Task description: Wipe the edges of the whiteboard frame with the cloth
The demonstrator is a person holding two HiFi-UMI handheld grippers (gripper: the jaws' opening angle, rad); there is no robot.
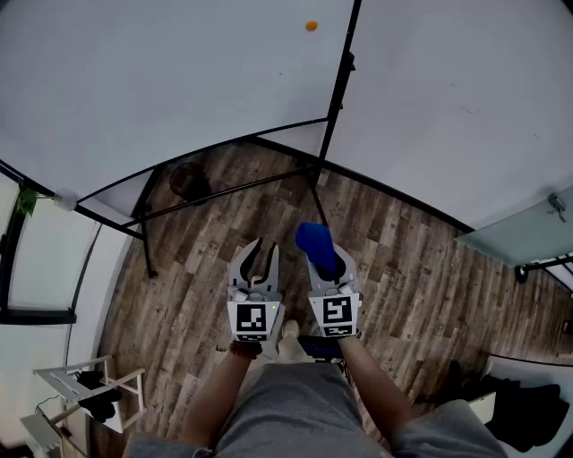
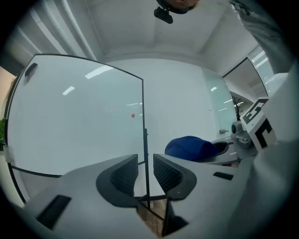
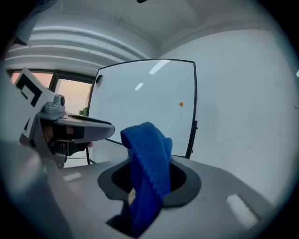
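It looks like an office or meeting room. A big whiteboard (image 1: 170, 80) on a black wheeled stand stands before a plain white wall (image 1: 457, 89), the floor (image 1: 421, 295) is wood-look planking, a frosted glass panel (image 1: 524, 234) stands at the right, and a potted plant (image 1: 25, 199) sits by the window (image 3: 70, 91).

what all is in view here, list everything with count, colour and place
whiteboard: one, white with a black frame, on a black stand ahead
dot: one, orange, on the whiteboard near its right edge
cloth: one, blue, held in the right gripper
wall: white, right of the whiteboard
floor: brown wood planks, underfoot
plant: one, green, far left
shorts: grey, on the person, bottom centre
left gripper: one, grey, jaws slightly apart, empty
right gripper: one, grey, shut on the cloth
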